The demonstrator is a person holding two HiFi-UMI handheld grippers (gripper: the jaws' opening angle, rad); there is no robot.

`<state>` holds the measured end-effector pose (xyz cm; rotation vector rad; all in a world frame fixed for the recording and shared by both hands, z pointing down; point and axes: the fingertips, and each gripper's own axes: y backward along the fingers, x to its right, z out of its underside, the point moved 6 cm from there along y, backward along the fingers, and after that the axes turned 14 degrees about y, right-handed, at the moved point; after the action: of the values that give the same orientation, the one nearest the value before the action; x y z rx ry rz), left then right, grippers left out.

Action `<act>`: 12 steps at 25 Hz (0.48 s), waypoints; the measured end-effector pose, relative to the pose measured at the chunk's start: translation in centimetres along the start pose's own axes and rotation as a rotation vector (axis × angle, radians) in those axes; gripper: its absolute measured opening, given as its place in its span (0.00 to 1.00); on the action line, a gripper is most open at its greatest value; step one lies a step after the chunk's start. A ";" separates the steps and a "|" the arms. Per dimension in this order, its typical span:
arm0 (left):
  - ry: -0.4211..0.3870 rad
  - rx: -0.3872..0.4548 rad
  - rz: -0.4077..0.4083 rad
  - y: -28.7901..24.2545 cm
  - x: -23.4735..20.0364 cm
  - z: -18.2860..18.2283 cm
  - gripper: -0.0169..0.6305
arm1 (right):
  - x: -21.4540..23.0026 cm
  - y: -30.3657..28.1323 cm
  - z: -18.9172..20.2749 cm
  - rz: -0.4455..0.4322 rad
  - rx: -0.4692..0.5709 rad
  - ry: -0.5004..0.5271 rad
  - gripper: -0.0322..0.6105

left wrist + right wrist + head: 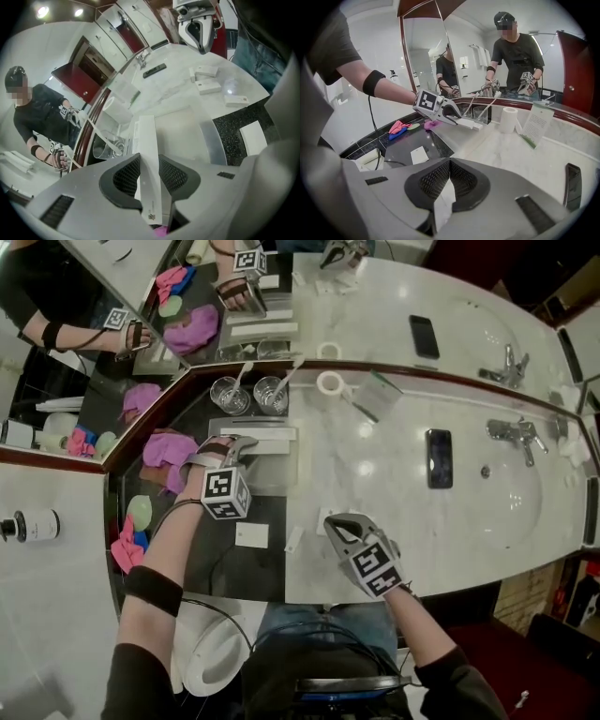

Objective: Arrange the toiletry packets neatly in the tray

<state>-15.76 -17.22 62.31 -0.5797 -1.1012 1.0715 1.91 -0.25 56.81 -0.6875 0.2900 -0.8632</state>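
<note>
In the left gripper view my left gripper (148, 161) is shut on a long white toiletry box (147, 140), held above the grey tray (212, 140). The head view shows this gripper (240, 446) over the tray (274, 470), where another long white box (255, 434) lies at the far edge. My right gripper (449, 169) is shut on a thin white packet (442, 202); it hovers at the marble counter's near edge (337, 523). Loose packets lie on the black counter (251, 535) and at the marble's edge (294, 538). More packets (207, 86) rest on the marble.
Two glasses with toothbrushes (249, 395) stand behind the tray, against the mirror. A toilet roll (329, 382) and a folded card (377, 395) stand to their right. A pink cloth (169, 451) lies left of the tray. A phone (439, 457), sink and tap (516, 433) lie to the right.
</note>
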 end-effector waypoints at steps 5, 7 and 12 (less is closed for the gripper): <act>-0.003 0.012 0.062 -0.9 -0.1 -0.6 0.22 | 0.3 -0.3 0.4 0.008 -0.005 -0.013 0.08; 0.005 0.010 0.089 -1.1 0.0 -0.6 0.22 | 0.5 -0.3 0.4 0.012 -0.006 -0.015 0.08; 0.005 0.002 0.122 -1.6 0.2 -0.5 0.22 | 1.1 -0.2 0.6 0.022 -0.010 -0.023 0.08</act>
<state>-14.67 -17.61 63.49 -0.6545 -1.0714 1.1755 2.77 -0.97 57.40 -0.7022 0.2812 -0.8334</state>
